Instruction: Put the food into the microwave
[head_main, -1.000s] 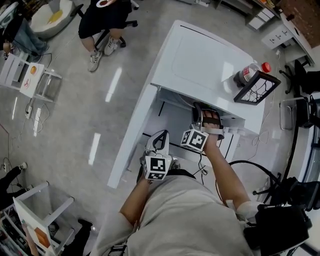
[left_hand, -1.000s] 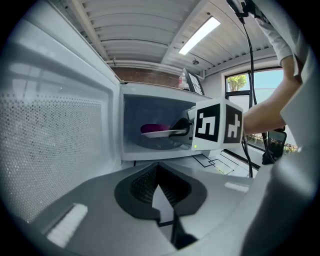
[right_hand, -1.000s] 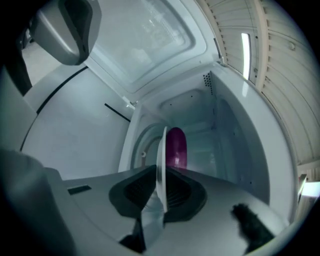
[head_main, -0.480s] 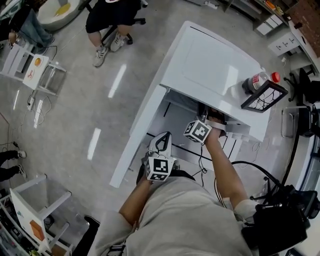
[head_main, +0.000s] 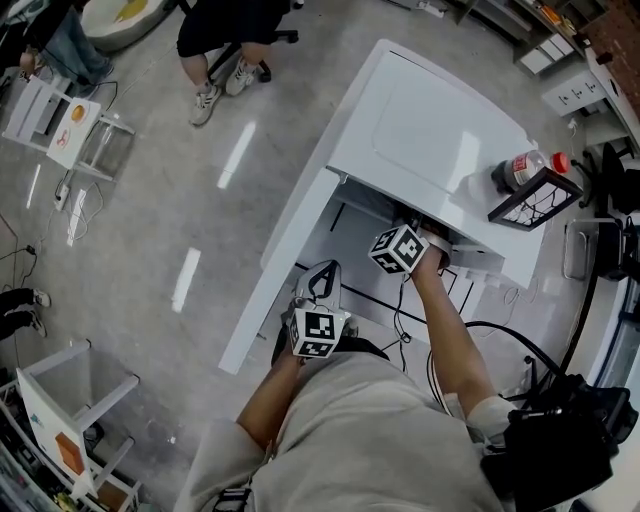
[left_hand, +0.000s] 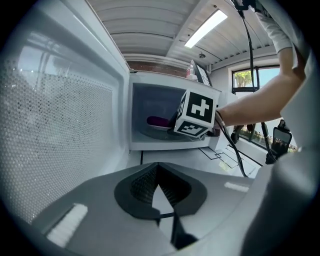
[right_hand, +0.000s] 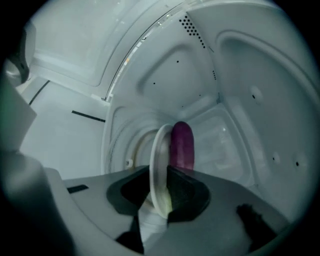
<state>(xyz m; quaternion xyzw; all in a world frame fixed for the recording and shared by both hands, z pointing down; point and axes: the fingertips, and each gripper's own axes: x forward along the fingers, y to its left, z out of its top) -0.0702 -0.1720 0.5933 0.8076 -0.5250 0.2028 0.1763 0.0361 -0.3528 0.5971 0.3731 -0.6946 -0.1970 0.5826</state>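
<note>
Right gripper (right_hand: 160, 202) is reaching deep into the microwave (head_main: 430, 130). Its jaws are opening, about halfway apart, with the rim of the plate (right_hand: 159, 165) between them. The purple food (right_hand: 183, 145) sits on that plate, right inside the oven. Left gripper (left_hand: 161, 197) hangs outside by the open door (left_hand: 60, 125), jaws together, holding nothing.

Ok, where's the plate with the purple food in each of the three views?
Head view: not in it; the microwave top hides it.
Left gripper view: the plate sits mid-frame, low in the microwave's open cavity.
Right gripper view: the plate is seen edge-on at lower centre, between the opening jaws of the right gripper, with the purple food on it.
Shared landmark: the white microwave.
</note>
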